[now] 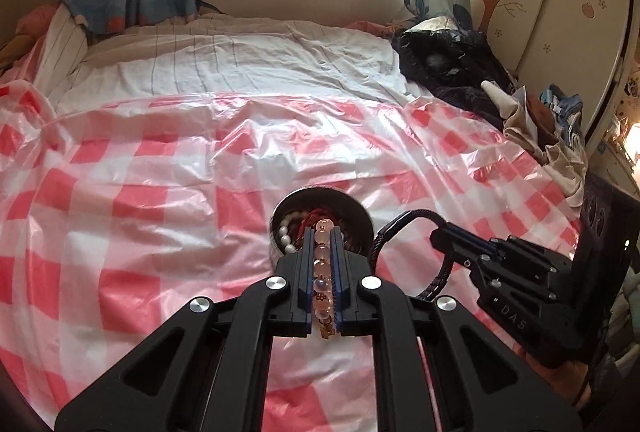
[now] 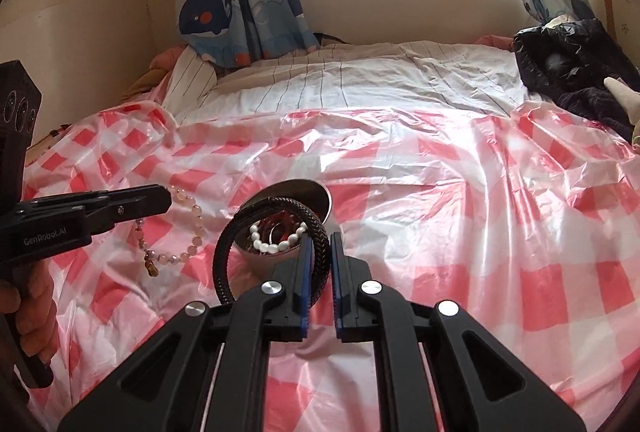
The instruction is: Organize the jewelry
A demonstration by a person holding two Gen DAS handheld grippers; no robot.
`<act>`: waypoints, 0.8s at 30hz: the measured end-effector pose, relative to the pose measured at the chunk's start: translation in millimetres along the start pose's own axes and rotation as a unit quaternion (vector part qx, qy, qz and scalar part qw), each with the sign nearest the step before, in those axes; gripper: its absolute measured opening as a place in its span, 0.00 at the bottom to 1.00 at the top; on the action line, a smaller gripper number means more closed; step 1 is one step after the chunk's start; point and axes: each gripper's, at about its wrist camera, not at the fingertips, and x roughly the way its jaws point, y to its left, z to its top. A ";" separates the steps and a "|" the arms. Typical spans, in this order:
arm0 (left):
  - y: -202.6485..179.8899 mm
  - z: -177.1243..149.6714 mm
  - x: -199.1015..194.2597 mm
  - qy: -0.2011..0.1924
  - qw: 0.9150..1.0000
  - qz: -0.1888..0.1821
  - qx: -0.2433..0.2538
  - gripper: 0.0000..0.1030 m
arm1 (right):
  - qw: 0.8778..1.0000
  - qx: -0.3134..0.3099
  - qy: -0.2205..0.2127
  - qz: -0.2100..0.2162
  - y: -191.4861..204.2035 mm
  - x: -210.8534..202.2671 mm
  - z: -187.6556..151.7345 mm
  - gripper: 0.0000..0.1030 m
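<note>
- The left gripper (image 1: 323, 232) points down at a slant over the bed; its fingers (image 1: 306, 264) are clenched on a pink bead bracelet (image 2: 188, 228), whose loop hangs free below them with a small amber charm at the bottom, above the checked sheet
- The right gripper (image 2: 319, 244) slants down likewise, just beside the left one; its fingers (image 2: 338, 264) grasp a black braided bracelet (image 2: 276, 232), the band pinched against the left pad and the ring arching up and to the left in front of the bowl
- A hand (image 2: 34, 308) grips the left tool's handle at the edge of the right wrist view
- The metal bowl (image 2: 320, 198) sits on the red-and-white checked plastic sheet (image 1: 140, 200) just beyond both fingertips; a white pearl bracelet (image 2: 276, 238) and some red cord lie inside it
- Beyond the sheet lies a striped duvet (image 1: 248, 60); dark clothes (image 1: 452, 64) are heaped at the right of the bed; whale-print curtains (image 2: 224, 16) hang beneath the window
</note>
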 end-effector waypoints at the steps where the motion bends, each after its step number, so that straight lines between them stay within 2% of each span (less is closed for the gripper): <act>1: -1.2 4.8 5.1 -0.004 1.000 -0.015 -0.008 0.06 | 1.000 0.002 -0.001 -0.003 -3.2 2.3 4.2 0.09; 4: -0.5 17.2 30.3 -0.002 0.999 -0.042 -0.033 0.07 | 1.000 0.004 0.000 -0.008 -8.2 10.9 13.1 0.09; 5: 2.1 19.0 40.3 0.007 0.998 -0.039 -0.041 0.07 | 1.000 0.004 0.001 -0.009 -9.7 14.3 15.9 0.09; 7: 11.0 17.8 63.8 0.036 0.998 -0.006 -0.053 0.09 | 1.000 0.001 0.007 -0.010 -11.2 23.7 20.9 0.09; 9: 22.1 12.0 79.5 0.068 0.996 0.024 -0.057 0.24 | 1.000 -0.004 0.015 -0.009 -9.2 34.4 24.7 0.09; 12: 35.6 5.8 73.4 0.060 0.995 0.055 -0.054 0.38 | 0.999 -0.019 0.028 -0.003 0.1 52.1 30.4 0.09; 16: 46.1 2.2 59.6 0.057 0.993 0.092 -0.035 0.41 | 0.998 -0.046 0.050 0.002 17.3 74.7 35.2 0.10; 21: 35.9 -10.7 39.8 0.046 0.988 0.145 -0.003 0.55 | 0.996 -0.049 0.070 -0.016 18.6 88.0 29.0 0.11; 22: 31.6 -15.9 34.9 0.045 0.987 0.155 0.006 0.56 | 0.997 -0.044 0.064 -0.018 16.5 82.6 28.4 0.21; 24: 21.6 -29.9 24.0 0.046 0.983 0.174 0.023 0.64 | 0.998 -0.034 0.041 -0.021 13.3 63.3 25.2 0.36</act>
